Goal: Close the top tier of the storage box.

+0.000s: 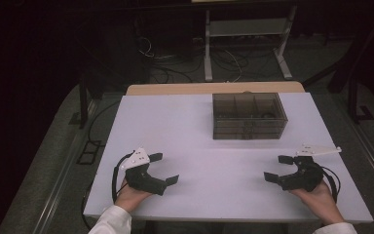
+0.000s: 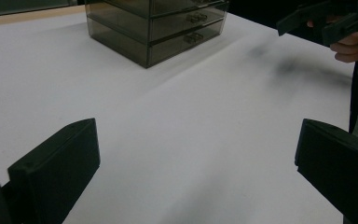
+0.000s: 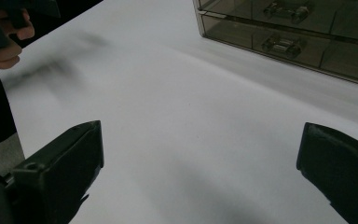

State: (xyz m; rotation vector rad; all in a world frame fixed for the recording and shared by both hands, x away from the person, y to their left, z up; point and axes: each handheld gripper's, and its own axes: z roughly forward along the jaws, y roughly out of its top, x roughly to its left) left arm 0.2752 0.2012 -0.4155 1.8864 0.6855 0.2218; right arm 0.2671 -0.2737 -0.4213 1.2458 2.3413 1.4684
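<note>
Ahead of both pairs of tongs, a smoked-transparent drawer box (image 1: 249, 116) stands on the white surface (image 1: 195, 146) close to its far edge and right of centre. Its long axis runs parallel to that far edge, and its drawer fronts with small handles (image 3: 283, 45) face the near edge, toward the person. The top of the box is divided into open compartments; what lies in them is too dim to tell.

The left tongs (image 1: 166, 168) rest near the near-left corner of the surface, jaws spread wide and gripping nothing. The right tongs (image 1: 279, 168) rest near the near-right corner, likewise released and empty. Each pair points inward across the surface toward the other, and bare surface separates both from the box.

The governing relation: the box lies forward and to the right of the left tongs, well apart, but forward and only slightly left of the right tongs. The right tongs are therefore judged the nearer pair. In the right gripper view the lower drawer fronts appear at the upper right, beyond the open jaws; in the left gripper view the box (image 2: 156, 25) appears at the top, showing a corner and stacked drawers.

A drawer pull would probably call for a forward reach aligned square to the front face.
</note>
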